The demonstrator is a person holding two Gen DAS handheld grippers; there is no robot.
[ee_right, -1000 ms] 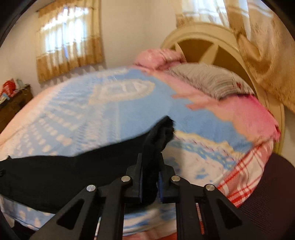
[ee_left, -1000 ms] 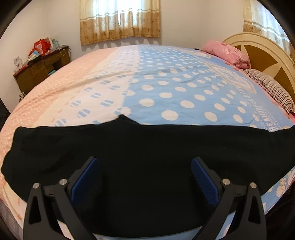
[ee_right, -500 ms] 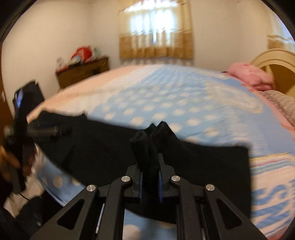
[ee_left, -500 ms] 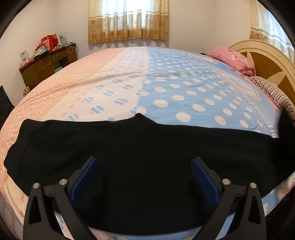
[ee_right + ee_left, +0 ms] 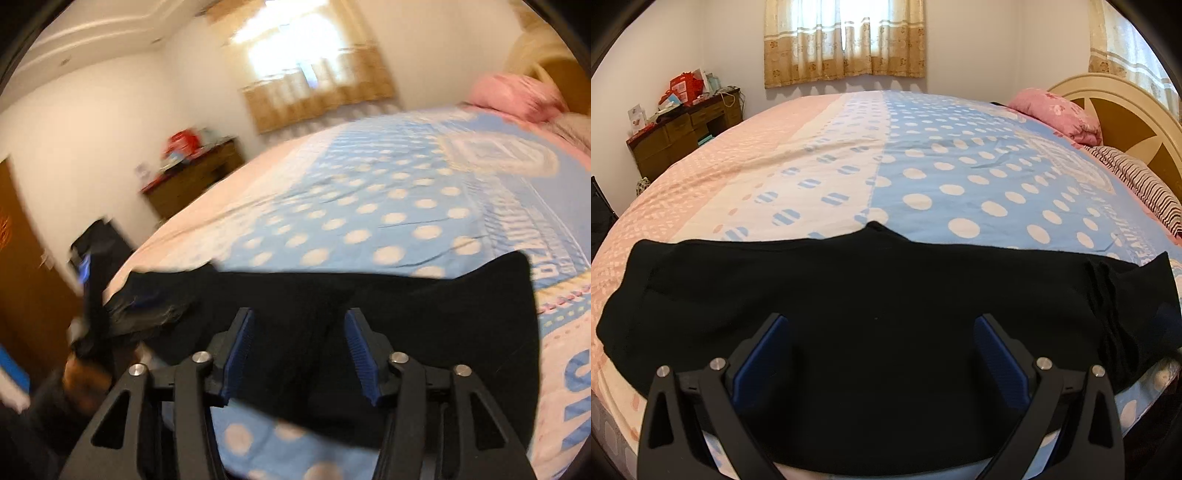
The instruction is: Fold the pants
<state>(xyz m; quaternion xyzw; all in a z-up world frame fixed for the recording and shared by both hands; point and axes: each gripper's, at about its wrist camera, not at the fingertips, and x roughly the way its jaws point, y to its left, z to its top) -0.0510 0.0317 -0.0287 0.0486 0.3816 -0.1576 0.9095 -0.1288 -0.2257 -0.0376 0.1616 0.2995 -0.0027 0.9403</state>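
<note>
Right tongs (image 5: 297, 350) have let go; pants (image 5: 871, 295) now lie folded.

pants (image 5: 879, 295): one, black
grippers: two, left gripper (image 5: 882, 354), right gripper (image 5: 299, 343)
pillows: two, at 2 o'clock, pink pillow (image 5: 1060, 114), striped pillow (image 5: 1137, 177)
curtained windows: two, at 12 o'clock (image 5: 846, 40) and 1 o'clock (image 5: 1123, 48)

Black pants (image 5: 879, 295) spread flat across near bed edge, right end folded over.
</note>
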